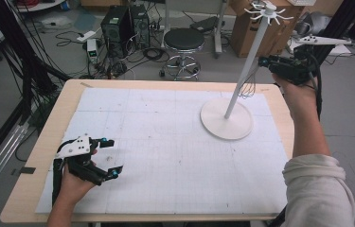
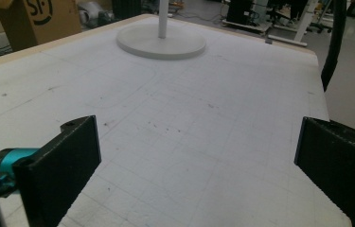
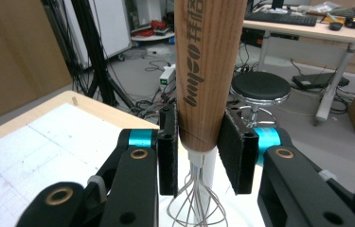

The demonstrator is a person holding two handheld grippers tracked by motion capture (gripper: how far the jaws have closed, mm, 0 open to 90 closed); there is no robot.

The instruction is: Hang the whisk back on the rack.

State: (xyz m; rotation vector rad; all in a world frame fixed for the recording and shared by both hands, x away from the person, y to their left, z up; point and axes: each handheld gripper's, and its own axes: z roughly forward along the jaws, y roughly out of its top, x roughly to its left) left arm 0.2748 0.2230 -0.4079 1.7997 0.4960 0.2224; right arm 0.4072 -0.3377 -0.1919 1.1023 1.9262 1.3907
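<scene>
A whisk with a wooden handle (image 3: 203, 71) and wire loops (image 3: 196, 203) hangs upright in my right gripper (image 3: 199, 142), whose pads press on the handle's lower end. In the high view this gripper (image 1: 266, 61) is raised at the far right, beside the slanting pole of a white hook stand (image 1: 248, 61), and the whisk wires (image 1: 247, 88) dangle next to the pole. The stand's round base (image 1: 226, 124) rests on the white grid mat. My left gripper (image 1: 114, 156) lies low over the mat's near left, jaws wide apart and empty (image 2: 196, 146).
A wooden-edged table (image 1: 61, 101) carries the grid mat (image 1: 165, 142). Beyond its far edge the floor has a black stool (image 1: 183, 40), computer towers (image 1: 118, 23), cables and cardboard boxes (image 1: 255, 33). The stand base (image 2: 161, 42) lies far ahead in the left gripper view.
</scene>
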